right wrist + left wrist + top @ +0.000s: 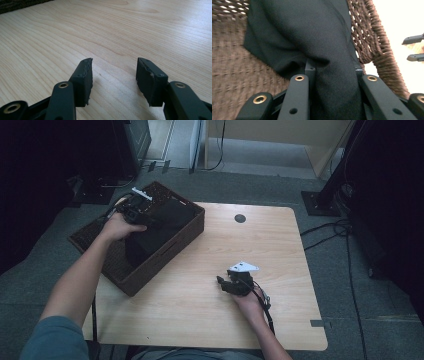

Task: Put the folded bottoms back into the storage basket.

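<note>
Black cloth (pixel 312 37) bunched between the jaws of the left gripper (pixel 134 210) lies in the brown wicker basket (pixel 187 237) at the far left of the wooden table (pixel 280 245), the jaws clamped on a fold of it. Near the table's right front, the right gripper (pixel 235 284) rests low over bare wood in the person's right hand (pixel 248 302), its jaws apart with nothing between them, well apart from the basket.

Recording lab or studio: wooden table (pixel 210 270) on grey carpet (pixel 350 320), black stand bases (pixel 320 202), trailing cables (pixel 345 250)
</note>
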